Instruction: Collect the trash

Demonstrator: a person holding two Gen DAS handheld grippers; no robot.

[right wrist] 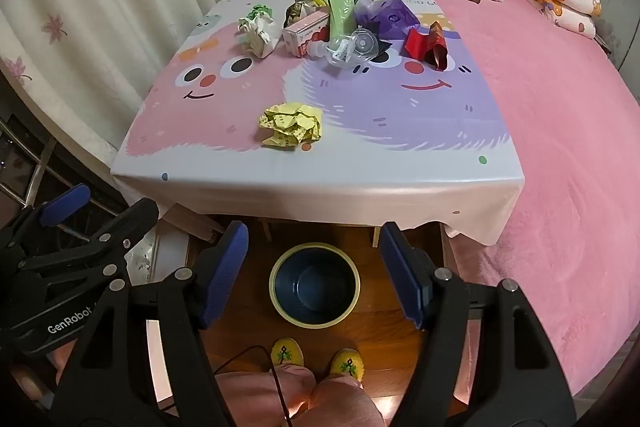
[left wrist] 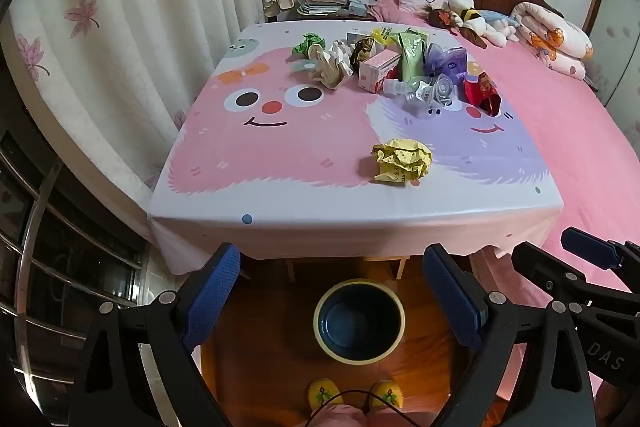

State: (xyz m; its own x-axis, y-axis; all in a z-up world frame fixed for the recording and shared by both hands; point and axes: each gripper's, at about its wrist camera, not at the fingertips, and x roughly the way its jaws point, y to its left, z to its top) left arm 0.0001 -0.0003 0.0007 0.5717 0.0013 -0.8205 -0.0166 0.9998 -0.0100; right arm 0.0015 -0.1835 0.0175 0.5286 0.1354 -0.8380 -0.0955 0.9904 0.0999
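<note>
Currently, step: before the first pick; bin (left wrist: 358, 321) empty on floor at 6 o'clock.
Grippers: left hand-held gripper (left wrist: 332, 297) and right hand-held gripper (right wrist: 314, 273) both spread, holding nothing.
Trash: yellow crumpled paper (left wrist: 402, 161) on counter (left wrist: 280, 195), nearest at 12 o'clock.
Next: reach forward, pinch it.

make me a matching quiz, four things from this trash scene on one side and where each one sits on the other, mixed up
Things:
1. yellow paper ball
2. bin
3. red wrapper
4. green wad

Places:
A. on the floor under the table's near edge
B. alone on the cloth, nearest the front edge
C. left end of the far pile
D. right end of the far pile, by the bed

Pairs: 1-B, 2-A, 3-D, 4-C
</note>
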